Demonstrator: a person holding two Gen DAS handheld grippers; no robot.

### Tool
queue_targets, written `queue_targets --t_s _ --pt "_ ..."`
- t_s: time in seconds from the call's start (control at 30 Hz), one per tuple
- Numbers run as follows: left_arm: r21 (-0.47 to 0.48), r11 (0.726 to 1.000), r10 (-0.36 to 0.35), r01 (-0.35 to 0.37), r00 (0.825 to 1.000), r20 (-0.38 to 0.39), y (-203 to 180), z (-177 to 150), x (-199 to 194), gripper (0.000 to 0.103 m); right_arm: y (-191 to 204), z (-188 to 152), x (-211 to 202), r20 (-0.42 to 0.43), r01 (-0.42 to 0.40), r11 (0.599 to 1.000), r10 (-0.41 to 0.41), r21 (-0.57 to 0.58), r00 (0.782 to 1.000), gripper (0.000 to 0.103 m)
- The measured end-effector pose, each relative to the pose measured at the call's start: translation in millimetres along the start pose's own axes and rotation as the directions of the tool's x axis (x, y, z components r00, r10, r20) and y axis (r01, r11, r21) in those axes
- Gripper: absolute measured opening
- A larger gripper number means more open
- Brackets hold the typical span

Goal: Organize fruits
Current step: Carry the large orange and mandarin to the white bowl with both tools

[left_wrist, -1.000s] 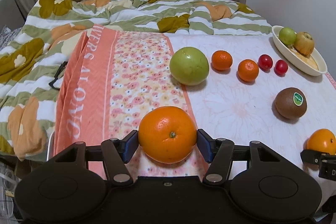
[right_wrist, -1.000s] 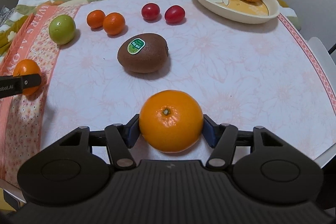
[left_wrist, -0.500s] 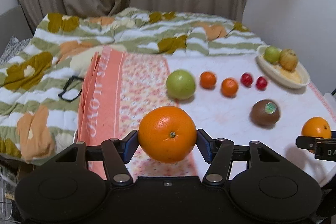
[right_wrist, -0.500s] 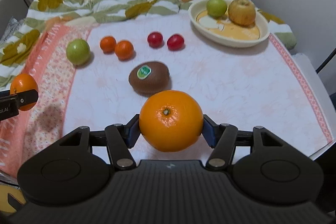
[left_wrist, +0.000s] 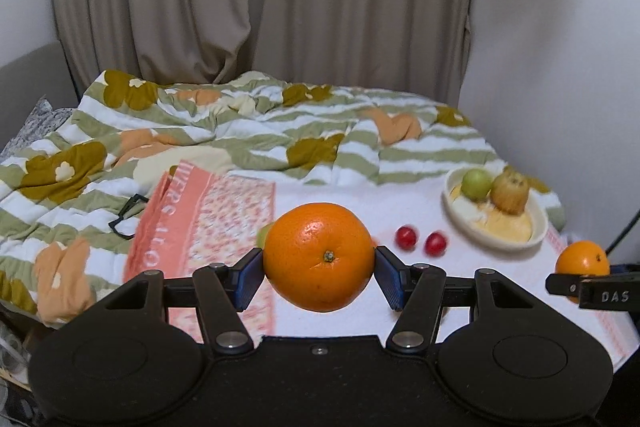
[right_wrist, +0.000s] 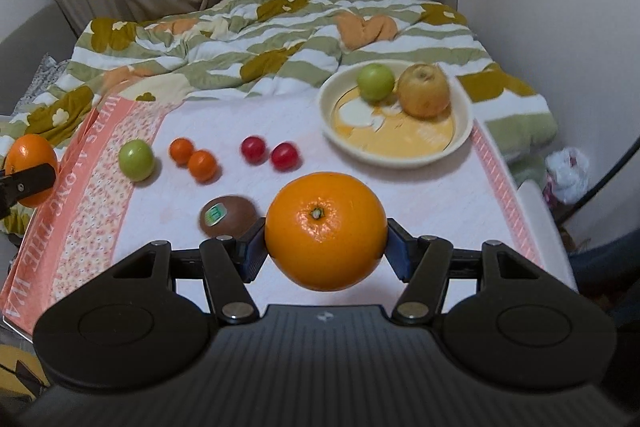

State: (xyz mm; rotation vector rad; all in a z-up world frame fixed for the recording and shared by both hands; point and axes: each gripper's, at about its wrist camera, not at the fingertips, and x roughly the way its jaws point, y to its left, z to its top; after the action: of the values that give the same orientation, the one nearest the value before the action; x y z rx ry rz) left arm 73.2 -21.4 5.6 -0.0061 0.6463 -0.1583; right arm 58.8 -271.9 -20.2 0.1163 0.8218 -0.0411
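Now each tongs, left (left_wrist: 319,269) and right (right_wrist: 325,247), grips an orange above the desk (right_wrist: 420,195), so lower both gently into the plate (right_wrist: 466,135) beside the apples.

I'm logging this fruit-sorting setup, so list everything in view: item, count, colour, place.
oranges: 2, orange, one in each gripper, held above the table
bowl: 1, cream, far right of table
green apple: 1, in bowl
russet pear-like fruit: 1, yellow-brown, in bowl
green fruit: 1, left on tablecloth
tangerines: 2, orange, touching
cherry tomatoes: 2, red
kiwi: 1, brown, green sticker
tablecloth: 1, pink-white
quilt: 1, green-striped
left gripper: shut
right gripper: shut
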Motion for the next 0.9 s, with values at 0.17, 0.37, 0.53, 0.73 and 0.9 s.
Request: queue_targets --t_s 0.17,0.37,0.53,0.73,0.9 --pt "-0.026 1.0 0.016 -0.015 1.0 0.022 -44 13 3 0.064 -43 22 5 0.009 -0.024 0.999 0.025 -0.038 1.0 0.075" --pt "-0.054 0.998 0.031 -0.03 0.999 0.027 -99 30 22 0.064 -96 50 16 0.01 -0.066 0.995 0.067 -0.08 0.998 0.075" --pt "-0.05 0.999 0.005 -0.005 1.0 0.002 -134 47 48 0.064 -131 70 31 -0.004 -0.079 0.991 0.079 -0.109 0.997 0.075" --pt "-0.006 0.999 -0.045 0.045 0.998 -0.046 -166 62 91 0.064 -159 86 51 -0.01 -0.063 0.994 0.062 -0.085 0.998 0.075" --pt "0.047 0.996 -0.077 0.081 0.994 -0.082 -180 69 131 0.064 -171 99 69 -0.018 -0.041 0.998 0.04 -0.049 0.999 0.075"
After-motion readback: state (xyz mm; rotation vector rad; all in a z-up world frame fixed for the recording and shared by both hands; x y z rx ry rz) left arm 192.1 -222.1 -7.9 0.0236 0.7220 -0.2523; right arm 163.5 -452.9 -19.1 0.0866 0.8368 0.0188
